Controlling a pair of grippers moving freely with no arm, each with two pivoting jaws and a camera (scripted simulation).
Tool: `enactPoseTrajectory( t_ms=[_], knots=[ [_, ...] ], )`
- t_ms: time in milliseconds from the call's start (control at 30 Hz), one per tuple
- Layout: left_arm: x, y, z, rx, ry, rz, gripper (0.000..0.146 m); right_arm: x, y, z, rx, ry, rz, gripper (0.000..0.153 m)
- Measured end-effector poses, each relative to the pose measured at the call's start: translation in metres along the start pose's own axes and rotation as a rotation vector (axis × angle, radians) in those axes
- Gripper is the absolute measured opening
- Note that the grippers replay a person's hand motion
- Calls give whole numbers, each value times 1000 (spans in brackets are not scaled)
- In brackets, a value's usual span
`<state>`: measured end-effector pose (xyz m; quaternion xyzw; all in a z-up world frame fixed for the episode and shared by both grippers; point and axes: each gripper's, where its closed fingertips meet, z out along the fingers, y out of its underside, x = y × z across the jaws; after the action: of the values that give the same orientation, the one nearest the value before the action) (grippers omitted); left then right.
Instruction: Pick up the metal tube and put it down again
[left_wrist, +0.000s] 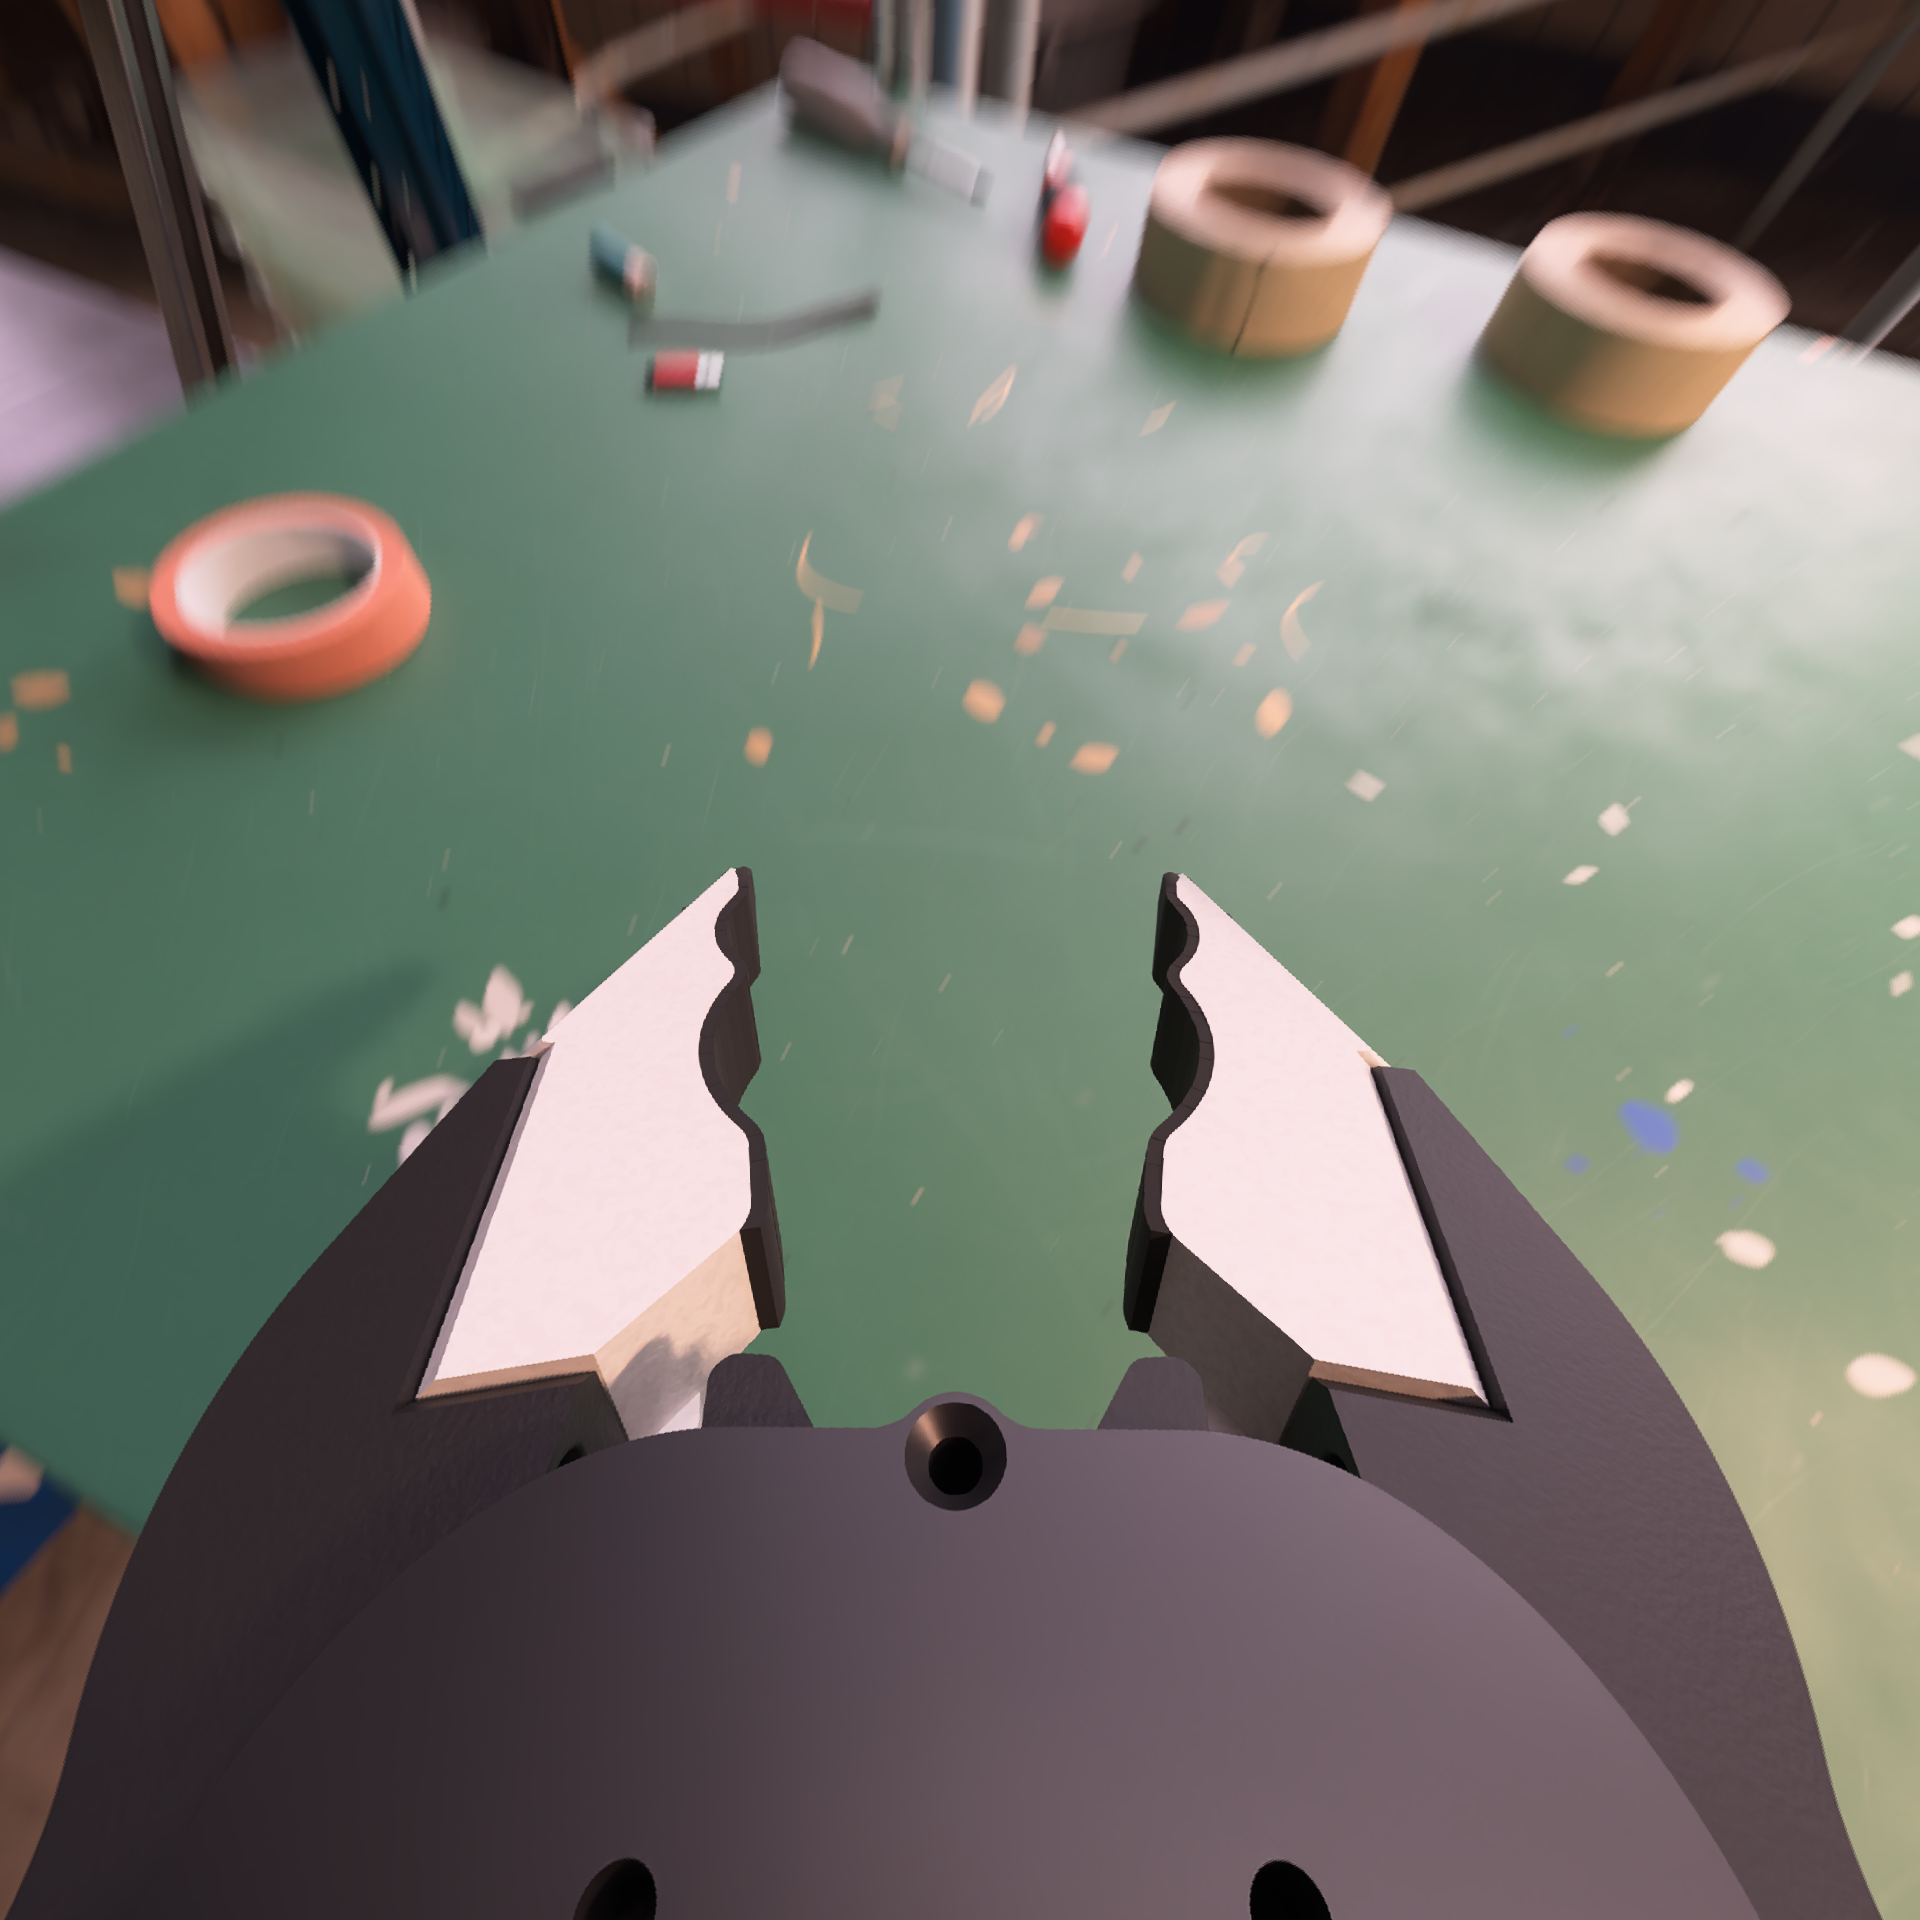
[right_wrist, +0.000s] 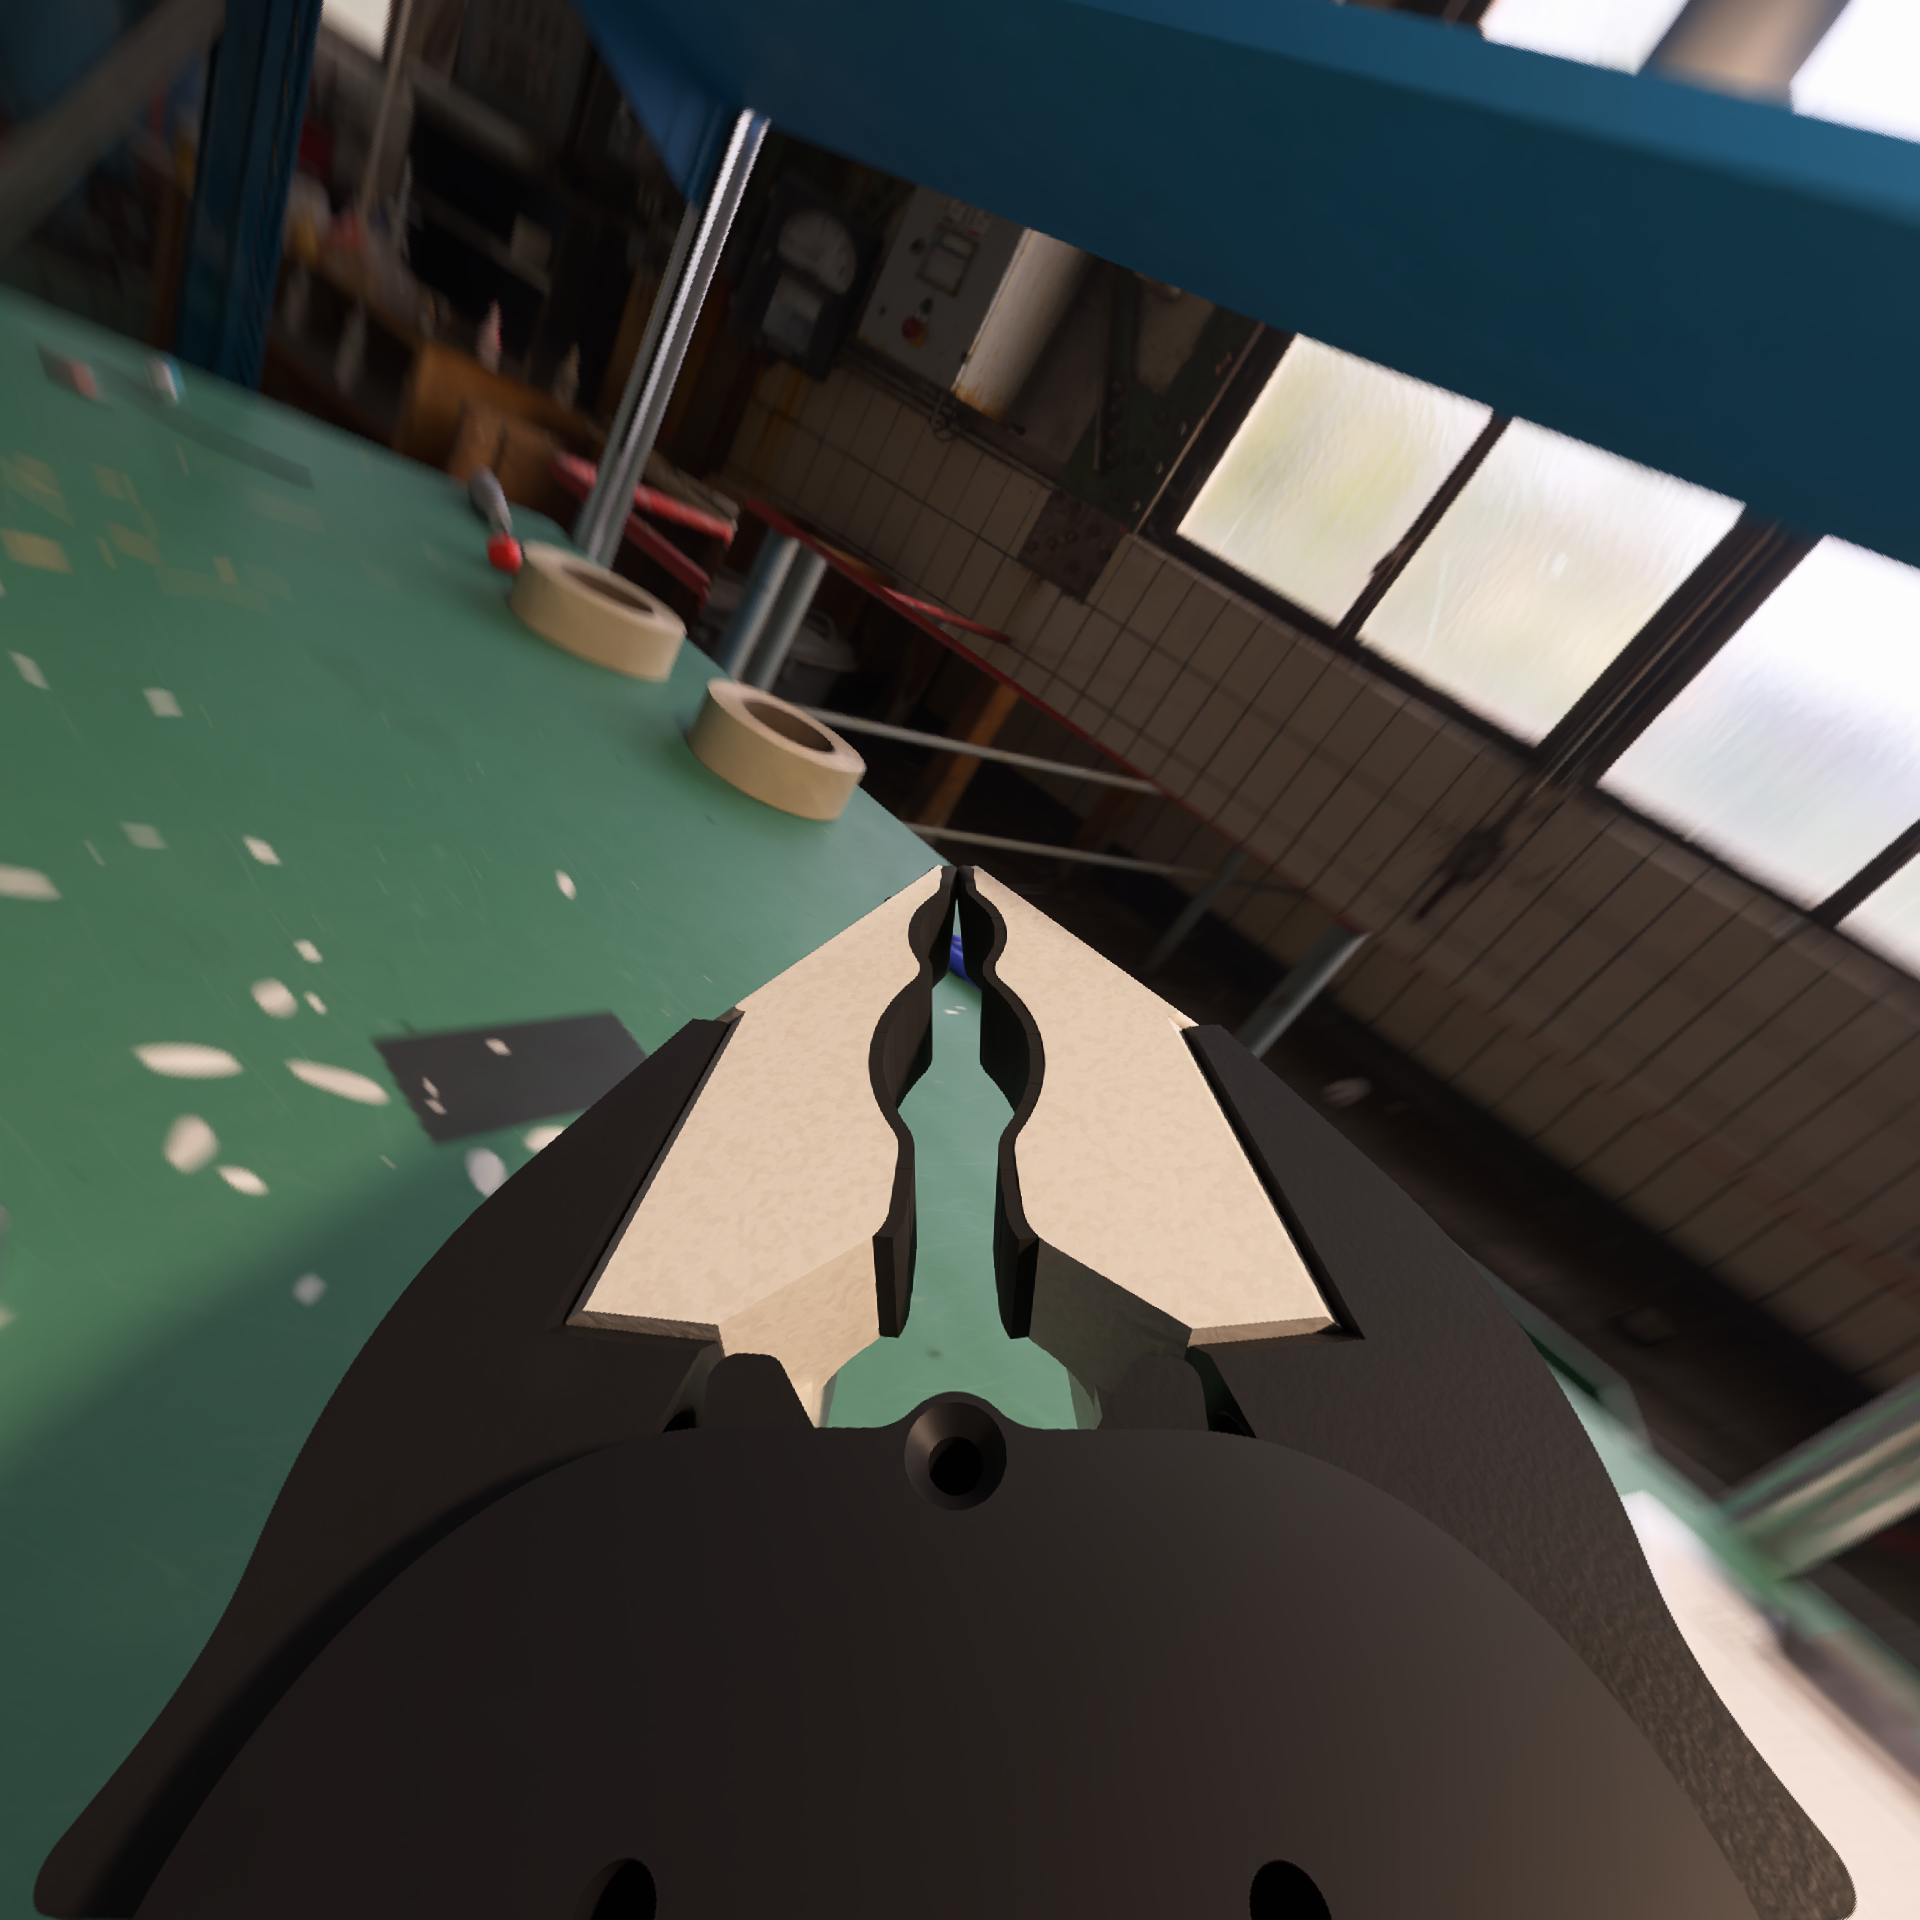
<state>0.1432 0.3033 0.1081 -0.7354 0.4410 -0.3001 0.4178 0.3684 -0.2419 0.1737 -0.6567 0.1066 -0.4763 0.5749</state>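
We make out the tube only as a blurred grey cylinder lying on its side, beyond and left of the nearer tan roll.

Dark gripper bodies; pale, wavy-edged fingers

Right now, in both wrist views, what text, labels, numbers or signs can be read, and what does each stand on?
No text can be read in either view.
Pale control box on the far wall: small marks, too blurred to read.
Round dial beside it: face too small to read.
Red and white piece on the green table: possibly a label, too blurred.
Tape rolls: no print visible.
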Motion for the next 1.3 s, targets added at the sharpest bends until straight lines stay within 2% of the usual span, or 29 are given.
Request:
enactPoseTrajectory(
  t_ms=[133, 200, 300, 433, 533, 633, 733, 833, 967, 1100, 1300],
  knots=[
    [72, -51, -3, 219, 132, 97, 76, -17, -3, 0, -8, 75, -434, 0],
    [121, -63, 1, 262, 259, 141, 76, -25, 0, 2, -27, 56, -513, 0],
    [200, -67, 8, 276, 488, 195, 76, -26, 1, 2, -34, 53, -527, 0],
    [297, -45, 12, 248, 780, 314, 76, -25, 3, 2, -35, 45, -487, 0],
    [364, -1, -1, 154, 1053, 485, 76, -27, 2, 2, -25, 25, -425, 0],
    [410, 52, -18, 17, 1304, 641, 76, -25, -4, 0, 16, 0, -233, 0],
    [432, 88, -17, -92, 1362, 768, 76, -16, -9, -5, 53, -33, 63, 0],
    [439, 116, -15, -235, 1413, 884, 75, -14, -7, -16, 56, -80, 219, 0],
    [440, 139, -17, -311, 1464, 984, 74, -29, 4, -43, -16, -145, 252, 0],
    [443, 154, -17, -335, 1493, 1024, 55, -35, 3, -64, -31, -144, 271, 0],
    [452, 157, -17, -263, 1508, 1057, 33, -35, 2, -66, -23, -137, 254, 0]
  ],
)
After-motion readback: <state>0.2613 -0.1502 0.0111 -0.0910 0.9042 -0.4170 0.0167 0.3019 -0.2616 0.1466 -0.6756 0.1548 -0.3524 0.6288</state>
